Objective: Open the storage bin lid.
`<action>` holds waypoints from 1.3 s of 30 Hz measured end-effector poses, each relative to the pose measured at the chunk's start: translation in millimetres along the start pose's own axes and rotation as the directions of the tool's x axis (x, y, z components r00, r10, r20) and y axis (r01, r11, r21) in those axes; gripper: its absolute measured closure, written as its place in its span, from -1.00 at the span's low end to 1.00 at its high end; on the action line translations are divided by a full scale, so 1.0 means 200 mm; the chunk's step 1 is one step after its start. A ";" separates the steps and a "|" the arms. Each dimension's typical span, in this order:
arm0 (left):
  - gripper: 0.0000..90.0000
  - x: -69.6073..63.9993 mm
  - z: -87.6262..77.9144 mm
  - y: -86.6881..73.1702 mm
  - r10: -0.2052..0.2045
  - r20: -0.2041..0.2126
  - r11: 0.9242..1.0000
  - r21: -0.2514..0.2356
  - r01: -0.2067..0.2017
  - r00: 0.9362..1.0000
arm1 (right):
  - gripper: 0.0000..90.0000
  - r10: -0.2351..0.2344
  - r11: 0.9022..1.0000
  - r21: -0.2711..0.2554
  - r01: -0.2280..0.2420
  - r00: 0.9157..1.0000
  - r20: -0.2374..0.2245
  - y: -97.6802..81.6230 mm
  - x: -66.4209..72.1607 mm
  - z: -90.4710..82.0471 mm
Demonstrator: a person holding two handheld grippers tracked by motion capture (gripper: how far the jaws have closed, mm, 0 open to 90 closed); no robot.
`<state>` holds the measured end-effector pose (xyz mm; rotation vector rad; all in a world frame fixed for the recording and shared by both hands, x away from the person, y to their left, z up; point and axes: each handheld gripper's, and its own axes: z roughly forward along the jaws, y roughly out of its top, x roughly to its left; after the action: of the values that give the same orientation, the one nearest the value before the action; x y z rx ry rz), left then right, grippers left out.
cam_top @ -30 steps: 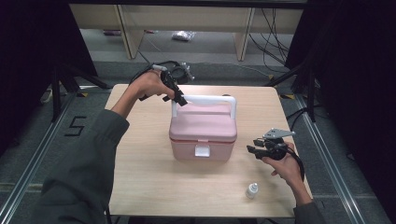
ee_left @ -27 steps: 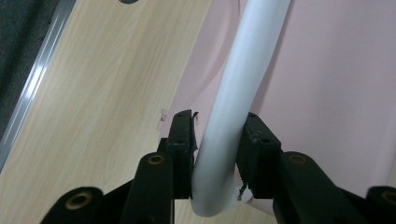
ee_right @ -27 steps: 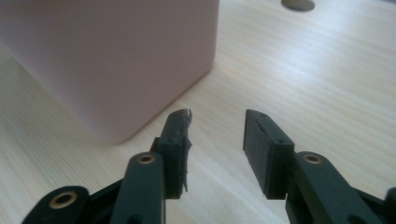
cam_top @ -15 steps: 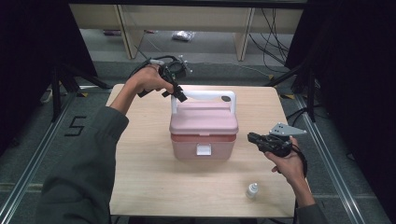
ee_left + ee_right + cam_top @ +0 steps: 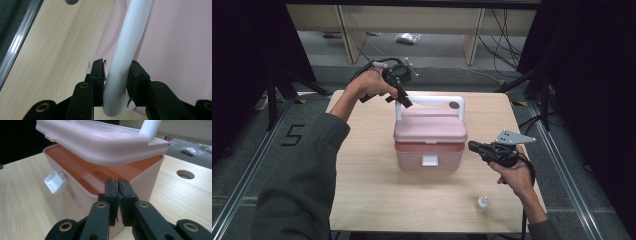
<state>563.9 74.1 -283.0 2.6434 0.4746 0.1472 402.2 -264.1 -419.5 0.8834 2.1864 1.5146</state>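
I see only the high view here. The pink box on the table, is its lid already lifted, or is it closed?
Observer: Lifted. In the right gripper view the lid stands clear of the box on that side, and the orange inside shows under it.
Operator: What holds it up?
Observer: The left gripper. Its jaws are clamped on the white handle, one pad on each side.
Operator: Does the right gripper hold something?
Observer: No. The right gripper has just closed its jaws; the pads meet with nothing between them, and it points at the gap under the lid.
Operator: And the front latch?
Observer: The white latch sticks out from the front wall, not hooked to the lid.
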 end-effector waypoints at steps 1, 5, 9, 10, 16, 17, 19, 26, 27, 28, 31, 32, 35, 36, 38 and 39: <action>0.51 0.00 0.00 0.00 0.000 0.000 1.000 0.000 0.000 1.000 | 0.93 -0.025 1.000 0.005 0.025 1.000 0.003 0.00 -0.01 0.00; 0.51 0.00 0.00 0.00 -0.002 0.005 1.000 0.000 0.002 1.000 | 0.93 -0.002 1.000 -0.006 0.002 1.000 -0.006 0.01 0.01 0.02; 0.51 0.00 0.00 0.00 0.001 0.006 1.000 0.000 -0.001 1.000 | 0.94 -0.024 1.000 -0.007 0.024 1.000 -0.018 0.03 0.02 0.04; 0.51 0.00 0.00 0.00 -0.006 0.005 1.000 -0.007 0.006 1.000 | 0.94 -0.042 0.999 -0.015 0.042 0.999 -0.008 0.03 0.01 0.05; 0.51 0.00 0.00 -0.01 -0.009 0.006 1.000 -0.007 0.009 1.000 | 0.96 -0.006 1.000 -0.013 0.006 1.000 -0.028 0.05 0.01 0.08; 0.51 0.01 0.00 -0.01 0.007 0.009 1.000 0.011 -0.007 1.000 | 0.96 -0.032 0.999 -0.023 0.032 0.999 -0.025 0.05 0.00 0.08; 0.42 0.00 0.00 -0.02 -0.037 0.012 0.999 0.001 0.037 0.999 | 0.97 -0.016 1.000 -0.020 0.015 0.999 -0.033 0.05 0.01 0.08; -0.11 0.01 -0.03 -0.08 -0.098 -0.018 0.995 -0.036 0.097 0.995 | 0.97 -0.012 1.000 -0.013 0.011 1.000 -0.023 0.06 0.01 0.07; -0.14 0.02 -0.06 -0.11 -0.150 -0.024 0.985 -0.091 0.148 0.988 | 0.97 -0.017 1.000 -0.024 0.016 1.000 -0.019 0.06 0.00 0.08; -0.17 0.03 -0.08 -0.12 -0.160 -0.029 0.981 -0.112 0.156 0.987 | 0.97 -0.032 0.999 -0.020 0.031 0.999 -0.020 0.06 0.00 0.08; -0.24 0.02 -0.11 -0.14 -0.159 -0.041 0.979 -0.133 0.153 0.986 | 0.97 -0.033 0.999 -0.034 0.032 0.999 -0.028 0.06 -0.01 0.08; -0.27 0.01 -0.15 -0.17 -0.193 -0.041 0.966 -0.181 0.182 0.980 | 0.96 -0.036 0.999 -0.023 0.036 0.999 -0.022 0.07 -0.01 0.08; -0.28 -0.01 -0.19 -0.22 -0.210 -0.079 0.961 -0.202 0.191 0.974 | 0.96 -0.024 1.000 -0.018 0.023 0.999 -0.024 0.07 0.00 0.08; -0.29 -0.01 -0.20 -0.24 -0.218 -0.090 0.959 -0.204 0.196 0.972 | 0.96 -0.037 0.999 -0.033 0.036 0.999 -0.016 0.07 -0.01 0.08; -0.29 -0.02 -0.21 -0.26 -0.229 -0.102 0.957 -0.203 0.205 0.968 | 0.96 -0.034 0.999 -0.029 0.034 0.999 -0.019 0.07 -0.01 0.08; -0.32 -0.03 -0.23 -0.31 -0.250 -0.124 0.954 -0.203 0.222 0.960 | 0.96 -0.035 0.999 -0.024 0.035 0.999 -0.018 0.07 -0.01 0.08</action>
<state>531.0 143.6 -269.6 2.3790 0.7836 0.2998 416.5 -250.6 -411.7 0.8228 2.1810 1.5351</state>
